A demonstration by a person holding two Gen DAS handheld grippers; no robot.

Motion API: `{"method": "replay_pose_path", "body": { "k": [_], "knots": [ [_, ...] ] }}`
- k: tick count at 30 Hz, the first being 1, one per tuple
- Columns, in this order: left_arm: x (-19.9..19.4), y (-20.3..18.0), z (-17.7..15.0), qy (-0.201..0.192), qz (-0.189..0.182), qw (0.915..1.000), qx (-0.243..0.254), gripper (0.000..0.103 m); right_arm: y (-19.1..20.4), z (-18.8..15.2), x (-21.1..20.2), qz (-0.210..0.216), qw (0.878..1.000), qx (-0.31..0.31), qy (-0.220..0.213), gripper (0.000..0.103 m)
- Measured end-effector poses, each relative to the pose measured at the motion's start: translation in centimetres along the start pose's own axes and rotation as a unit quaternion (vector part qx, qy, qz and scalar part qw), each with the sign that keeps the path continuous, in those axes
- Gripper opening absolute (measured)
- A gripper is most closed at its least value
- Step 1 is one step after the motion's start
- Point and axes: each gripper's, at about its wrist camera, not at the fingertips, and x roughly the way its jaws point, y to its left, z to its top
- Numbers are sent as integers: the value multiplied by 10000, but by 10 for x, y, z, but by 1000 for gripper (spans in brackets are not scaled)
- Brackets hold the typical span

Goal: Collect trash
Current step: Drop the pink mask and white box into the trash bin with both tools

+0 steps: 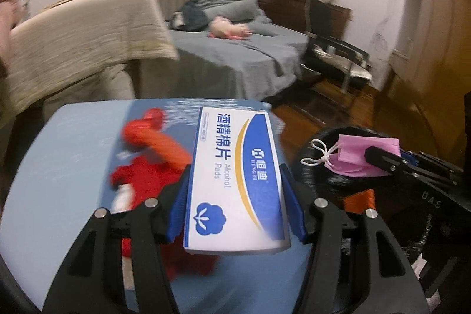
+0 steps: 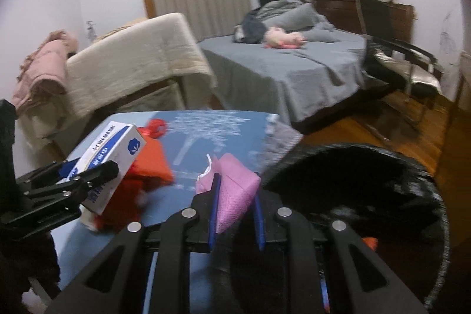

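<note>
The left claw [image 1: 235, 196] has its blue pads clamped on the long sides of a white and blue box of alcohol pads [image 1: 235, 175], held above the blue tabletop [image 1: 64, 167]. Under and left of the box, red items [image 1: 153, 167] lie on the tabletop, blurred. The right claw [image 2: 235, 214] is nearly closed, pinching a folded pink face mask [image 2: 235, 196] whose white ear loops [image 1: 316, 155] dangle from one end. In the left wrist view the mask hangs over the rim of a black bin bag [image 2: 353, 184] standing just beside the tabletop's right edge; the bag's mouth gapes wide, and its dark inside shows no contents I can tell. Beyond the tabletop stand a cream-covered sofa [image 1: 88, 43], a bed [image 1: 235, 58] with grey sheets carrying a pink soft toy [image 1: 229, 30], and a black chair [image 1: 332, 49] on the wooden floor [image 2: 412, 137].
</note>
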Motion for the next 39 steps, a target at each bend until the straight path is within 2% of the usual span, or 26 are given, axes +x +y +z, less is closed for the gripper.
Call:
{"method": "replay_pose_path", "body": {
  "k": [10, 18, 20, 23, 25, 26, 28, 30, 33, 39],
  "knots": [
    [35, -87, 1, 135, -775, 9959, 445, 55, -82, -25, -30, -949, 9945, 432, -2, 20],
    [61, -139, 2, 174, -1254, 9896, 685, 56, -127, -39, -46, -1364, 9878, 748, -17, 21],
    [68, -149, 3, 238, -1421, 9870, 715, 57, -133, -42, -49, -1456, 9863, 769, -33, 26],
    [72, -152, 1, 274, -1536, 9855, 669, 68, -138, -44, -53, -1585, 9843, 778, -56, 40],
    [72, -149, 0, 271, -1541, 9857, 633, 72, -141, -44, -56, -1673, 9827, 791, -116, 55],
    [70, -146, -1, 252, -1511, 9863, 617, 74, -141, -45, -58, -1687, 9824, 789, -130, 59],
    [65, -138, -1, 212, -1413, 9879, 608, 76, -139, -44, -59, -1727, 9818, 768, -163, 83],
    [57, -126, 2, 138, -1264, 9900, 613, 80, -134, -41, -60, -1755, 9814, 745, -243, 96],
    [43, -106, 4, -21, -962, 9934, 627, 86, -120, -36, -59, -1617, 9839, 680, -333, 97],
    [13, -55, 1, -234, -302, 9981, 479, 87, -79, -25, -39, -1160, 9916, 483, -298, 97]
  ]
}}
